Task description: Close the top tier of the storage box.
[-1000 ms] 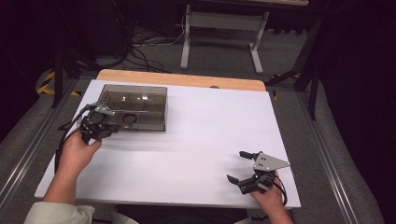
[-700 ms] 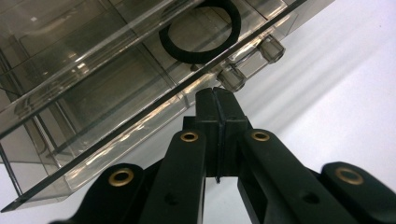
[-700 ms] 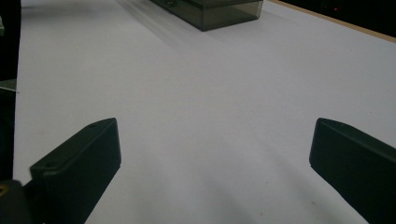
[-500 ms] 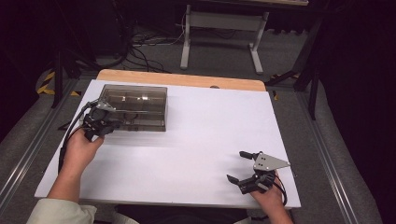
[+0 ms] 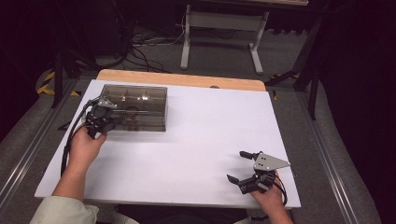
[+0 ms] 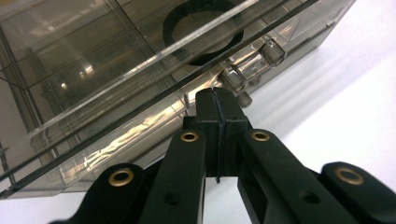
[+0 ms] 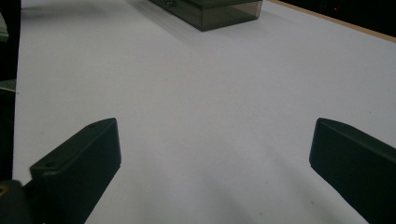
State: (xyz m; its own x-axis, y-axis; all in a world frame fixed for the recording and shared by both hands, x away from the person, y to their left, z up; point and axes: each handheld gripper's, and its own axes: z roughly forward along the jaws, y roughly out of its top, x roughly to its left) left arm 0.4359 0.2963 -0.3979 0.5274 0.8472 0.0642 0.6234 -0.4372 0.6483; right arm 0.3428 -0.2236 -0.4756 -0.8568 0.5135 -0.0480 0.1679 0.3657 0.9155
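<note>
Now, from the high view, your left gripper (image 5: 103,122) sits at the near left edge of the smoky transparent plastic organiser box (image 5: 135,108), which lies at the far left of the white table (image 5: 196,140); your right gripper (image 5: 247,167) rests near the front right corner, well apart.

From the left gripper view, the jaws are pressed together, tips against the box's front edge beside its clear plastic latch (image 6: 254,63). Ease the tips under the lid lip and lift gently.

From the right gripper view, the jaws are spread over bare table; consider bringing it over to steady the box.
</note>
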